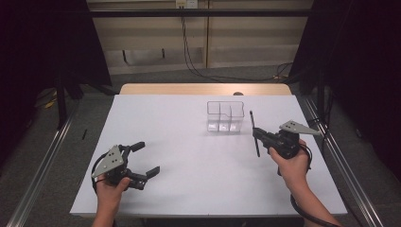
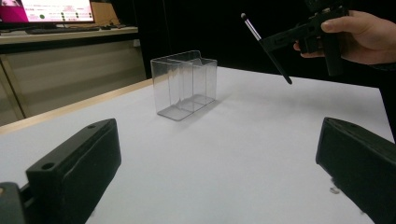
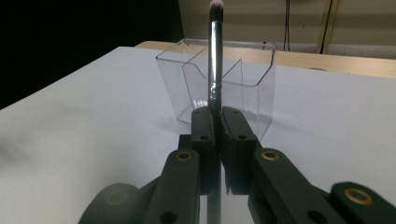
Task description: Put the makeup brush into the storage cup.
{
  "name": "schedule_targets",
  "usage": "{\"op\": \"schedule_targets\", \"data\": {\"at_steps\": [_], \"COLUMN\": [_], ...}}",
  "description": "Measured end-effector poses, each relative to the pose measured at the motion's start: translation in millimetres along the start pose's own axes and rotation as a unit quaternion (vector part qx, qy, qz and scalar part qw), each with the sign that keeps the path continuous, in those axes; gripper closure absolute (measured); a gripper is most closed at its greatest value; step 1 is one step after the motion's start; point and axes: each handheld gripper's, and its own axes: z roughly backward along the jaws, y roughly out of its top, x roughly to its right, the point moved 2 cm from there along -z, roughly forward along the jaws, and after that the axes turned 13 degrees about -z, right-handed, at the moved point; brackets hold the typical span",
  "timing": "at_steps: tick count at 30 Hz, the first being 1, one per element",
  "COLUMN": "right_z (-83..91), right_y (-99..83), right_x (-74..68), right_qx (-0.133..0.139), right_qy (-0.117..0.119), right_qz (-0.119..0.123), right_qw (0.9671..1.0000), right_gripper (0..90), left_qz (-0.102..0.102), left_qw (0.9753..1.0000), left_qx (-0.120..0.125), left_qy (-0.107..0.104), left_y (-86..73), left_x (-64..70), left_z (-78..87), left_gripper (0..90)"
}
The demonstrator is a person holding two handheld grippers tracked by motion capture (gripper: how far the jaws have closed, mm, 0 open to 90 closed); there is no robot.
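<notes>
I have the makeup brush [image 3: 215,60] pinched between the jaws of my right gripper [image 1: 259,136], clamped on its dark handle, with the pale bristle tip standing above the jaws in the right gripper view and the handle's lower end hanging below them. It is held in the air just to the right of the clear organizer [image 1: 225,116], apart from it. The clear organizer stands upright on the white table [image 1: 189,156], toward its far side, and I can see dividers splitting it into compartments, all of them bare. In the left gripper view the brush [image 2: 266,46] is tilted, bristle end up and toward the organizer [image 2: 185,84]. My left gripper [image 1: 149,159] sits well to the near left of the organizer, low over the table, jaws spread wide with nothing between them. Far behind the organizer, a monitor [image 2: 46,10] shows pink and white writing too small for me to read.
</notes>
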Motion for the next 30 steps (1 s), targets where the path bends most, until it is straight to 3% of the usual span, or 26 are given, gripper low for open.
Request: {"op": "schedule_targets", "data": {"at_steps": [10, 14, 30], "right_z": [4.2, 6.5, 9.4], "right_y": [4.7, 6.6, 17.7], "right_x": [0.4, 0.5, -3.1], "right_qx": [0.052, 0.082, 0.136], "right_qy": [0.003, 0.007, 0.02], "right_qz": [-0.007, -0.015, -0.008], "right_qw": [0.9986, 0.9965, 0.9904], "right_gripper": [84.5, 84.5, 84.4], "left_qz": [0.001, 0.001, 0.002], "left_qw": [1.0, 1.0, 1.0], "left_qx": [0.001, 0.001, 0.003], "left_qy": [0.0, 0.0, 0.0], "left_y": [0.0, 0.1, 0.5], "left_x": [0.0, -0.1, -0.4], "left_z": [-0.2, -0.1, -0.5], "left_gripper": [0.0, 0.0, 0.0]}}
